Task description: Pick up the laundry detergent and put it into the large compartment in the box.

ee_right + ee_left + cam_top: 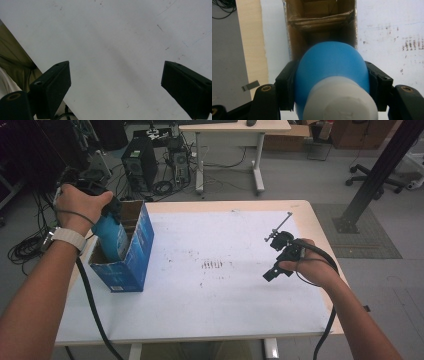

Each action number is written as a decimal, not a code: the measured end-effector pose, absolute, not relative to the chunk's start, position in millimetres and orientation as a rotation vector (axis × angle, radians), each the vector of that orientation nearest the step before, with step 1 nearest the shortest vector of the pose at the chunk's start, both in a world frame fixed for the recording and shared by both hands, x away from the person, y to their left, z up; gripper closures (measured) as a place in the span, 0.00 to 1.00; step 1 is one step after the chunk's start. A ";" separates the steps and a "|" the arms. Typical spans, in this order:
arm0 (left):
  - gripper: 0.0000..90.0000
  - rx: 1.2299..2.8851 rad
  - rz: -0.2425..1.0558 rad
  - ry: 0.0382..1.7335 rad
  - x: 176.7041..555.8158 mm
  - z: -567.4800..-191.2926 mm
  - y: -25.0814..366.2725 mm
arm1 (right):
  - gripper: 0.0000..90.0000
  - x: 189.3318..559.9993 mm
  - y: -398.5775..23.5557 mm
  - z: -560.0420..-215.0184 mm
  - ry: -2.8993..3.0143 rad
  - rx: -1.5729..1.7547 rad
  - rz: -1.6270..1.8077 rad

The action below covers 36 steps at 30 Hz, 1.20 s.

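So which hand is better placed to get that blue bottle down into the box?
The left. The left gripper is already shut on the blue bottle, holding it partly inside the open blue box. The right gripper hangs open over the bare white table, well away from the box.

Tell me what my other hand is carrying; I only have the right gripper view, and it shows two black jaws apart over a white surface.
Observer: The left tool is shut on a blue bottle with a white cap.
Operator: Where is the bottle going?
Observer: Into an open blue cardboard box at the table's left edge; in the high view the bottle's lower end is already inside the box.
Operator: Is the box divided inside?
Observer: Yes, the left gripper view shows a cardboard partition beyond the bottle.
Operator: And my right tool?
Observer: The right tool hangs above the white mat, apart from the box, with nothing between its jaws.
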State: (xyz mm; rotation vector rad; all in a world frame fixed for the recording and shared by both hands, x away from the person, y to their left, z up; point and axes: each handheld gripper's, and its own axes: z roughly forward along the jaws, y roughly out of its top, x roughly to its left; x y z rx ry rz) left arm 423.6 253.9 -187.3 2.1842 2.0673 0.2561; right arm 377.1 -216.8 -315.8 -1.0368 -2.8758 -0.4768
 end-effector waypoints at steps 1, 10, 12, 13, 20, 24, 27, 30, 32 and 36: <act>0.42 2.190 0.250 2.068 423.9 -189.4 253.6 | 0.10 377.1 -216.5 -316.1 -2.876 -1.033 -0.476; 0.42 2.210 0.262 2.054 425.8 -204.1 252.3 | 0.10 375.8 -217.4 -317.0 -2.871 -1.043 -0.477; 0.42 2.210 0.263 2.052 426.2 -207.2 252.5 | 0.10 375.7 -218.2 -317.9 -2.871 -1.043 -0.473; 0.42 2.212 0.263 2.052 426.4 -208.5 252.7 | 0.10 375.6 -218.6 -318.3 -2.871 -1.042 -0.473; 0.42 2.227 0.263 2.052 428.2 -222.3 251.7 | 0.10 374.7 -217.6 -318.4 -2.866 -1.049 -0.474; 0.42 2.238 0.264 2.042 428.6 -232.2 250.5 | 0.10 374.3 -217.7 -320.0 -2.867 -1.041 -0.476; 0.42 2.233 0.253 2.044 429.3 -239.0 250.8 | 0.10 373.7 -218.3 -321.4 -2.863 -1.046 -0.473; 0.42 2.242 0.248 2.042 429.8 -245.3 250.9 | 0.10 372.9 -219.1 -321.6 -2.860 -1.048 -0.471; 0.42 2.248 0.244 2.047 430.3 -248.7 251.5 | 0.10 372.6 -220.0 -321.6 -2.860 -1.051 -0.469; 0.42 2.249 0.258 2.047 430.2 -252.8 251.6 | 0.10 372.0 -221.2 -322.0 -2.858 -1.055 -0.472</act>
